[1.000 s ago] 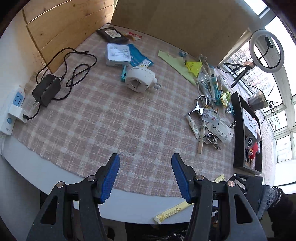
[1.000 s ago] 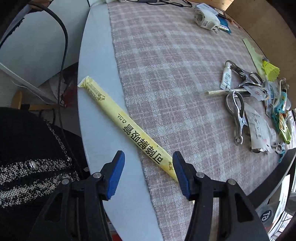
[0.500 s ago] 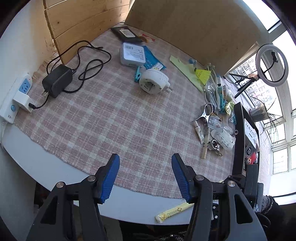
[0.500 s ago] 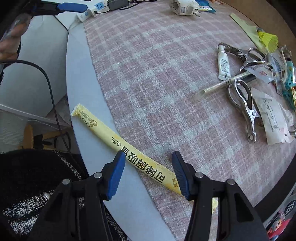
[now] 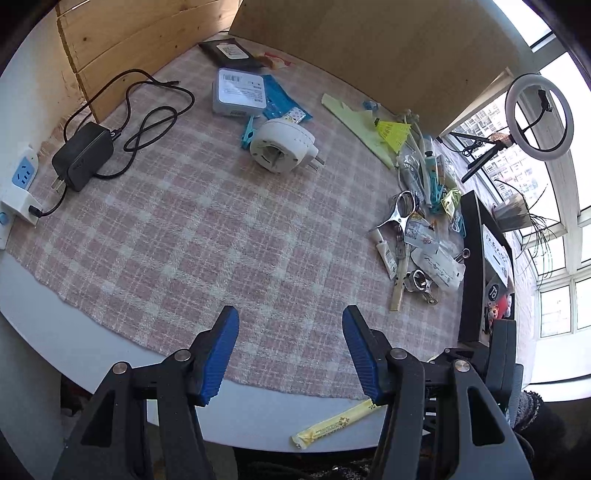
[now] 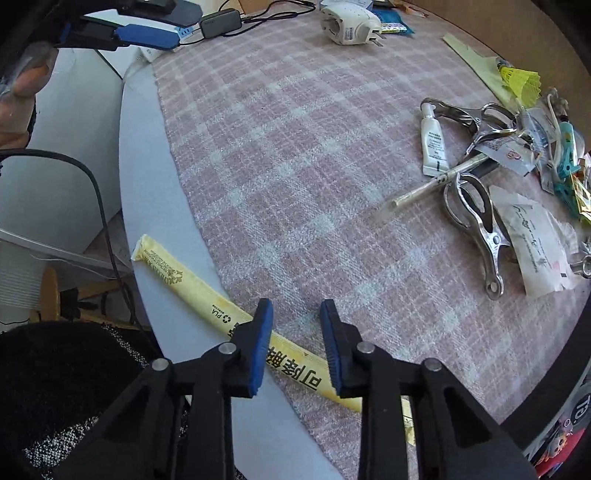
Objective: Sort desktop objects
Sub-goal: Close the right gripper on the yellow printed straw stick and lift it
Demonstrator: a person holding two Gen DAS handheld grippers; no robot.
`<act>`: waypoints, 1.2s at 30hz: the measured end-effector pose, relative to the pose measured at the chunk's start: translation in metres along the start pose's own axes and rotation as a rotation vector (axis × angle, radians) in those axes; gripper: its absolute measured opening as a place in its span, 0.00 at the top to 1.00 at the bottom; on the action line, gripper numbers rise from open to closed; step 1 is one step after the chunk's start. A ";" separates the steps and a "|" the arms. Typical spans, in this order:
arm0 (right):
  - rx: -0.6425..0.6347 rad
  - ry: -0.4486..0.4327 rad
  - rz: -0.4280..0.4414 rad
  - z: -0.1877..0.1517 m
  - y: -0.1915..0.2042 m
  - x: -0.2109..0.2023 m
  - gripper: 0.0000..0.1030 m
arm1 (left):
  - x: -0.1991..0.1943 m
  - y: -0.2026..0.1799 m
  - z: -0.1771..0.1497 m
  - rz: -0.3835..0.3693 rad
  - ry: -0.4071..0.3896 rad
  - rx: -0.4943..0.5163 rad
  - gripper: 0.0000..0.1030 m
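The right gripper (image 6: 295, 314) sits at the bottom centre of the right wrist view, its blue-padded jaws partly apart and straddling a long yellow paper sleeve (image 6: 192, 291) without visibly pressing on it. The sleeve lies diagonally in the lower left of that frame, its far end on the bare grey table (image 6: 147, 184) and its near end passing under the jaws onto the edge of the pink plaid cloth (image 6: 295, 166). Black printed characters run along it.

The left gripper (image 5: 290, 321) appears at the bottom of the left wrist view with its jaws spread wide, holding nothing, over the near edge of the cloth. The same sleeve (image 5: 332, 424) shows at the bottom centre of that frame, partly hidden behind the right-hand finger.

At the right of the right wrist view lies a cluster of small things: a white tube (image 6: 432, 144), a thin wooden stick (image 6: 432, 188), metal tongs-like clips (image 6: 476, 218), a white paper packet (image 6: 535, 243) and a yellow shuttlecock (image 6: 521, 81). A white plug adapter (image 6: 347, 22) sits at the top centre.

In the upper left of the left wrist view are a black power brick (image 5: 83, 155) with its coiled cable and a white power strip (image 5: 18, 184). A ring light (image 5: 537, 116) stands at the upper right by the window.
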State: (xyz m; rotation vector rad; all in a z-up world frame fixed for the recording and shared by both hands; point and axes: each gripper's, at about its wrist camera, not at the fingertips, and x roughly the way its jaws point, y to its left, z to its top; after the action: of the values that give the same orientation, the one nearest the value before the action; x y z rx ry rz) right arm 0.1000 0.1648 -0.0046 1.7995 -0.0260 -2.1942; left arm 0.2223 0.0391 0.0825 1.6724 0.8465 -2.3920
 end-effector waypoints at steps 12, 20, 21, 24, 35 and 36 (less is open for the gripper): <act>-0.386 0.032 -0.102 -0.012 0.079 0.004 0.61 | 0.004 -0.009 -0.001 -0.025 0.007 0.004 0.47; -0.261 0.030 0.015 0.026 0.070 0.018 0.77 | -0.004 0.006 -0.010 -0.013 -0.006 -0.037 0.46; -0.222 0.031 0.032 0.029 0.061 0.017 0.80 | -0.005 0.009 -0.011 -0.011 -0.008 -0.045 0.46; -0.110 0.030 0.090 0.036 0.034 0.012 0.80 | -0.005 0.017 -0.013 -0.010 -0.005 -0.068 0.46; -0.088 0.060 0.090 0.020 0.011 -0.007 0.80 | 0.017 -0.010 0.004 -0.027 0.027 0.000 0.46; -0.098 0.056 0.081 0.020 0.012 -0.008 0.80 | 0.018 -0.012 0.005 -0.030 0.031 0.006 0.46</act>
State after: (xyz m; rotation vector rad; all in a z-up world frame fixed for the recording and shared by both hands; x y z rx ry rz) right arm 0.0847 0.1513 0.0098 1.7741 0.0195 -2.0523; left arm 0.2064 0.0510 0.0720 1.7149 0.8757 -2.3963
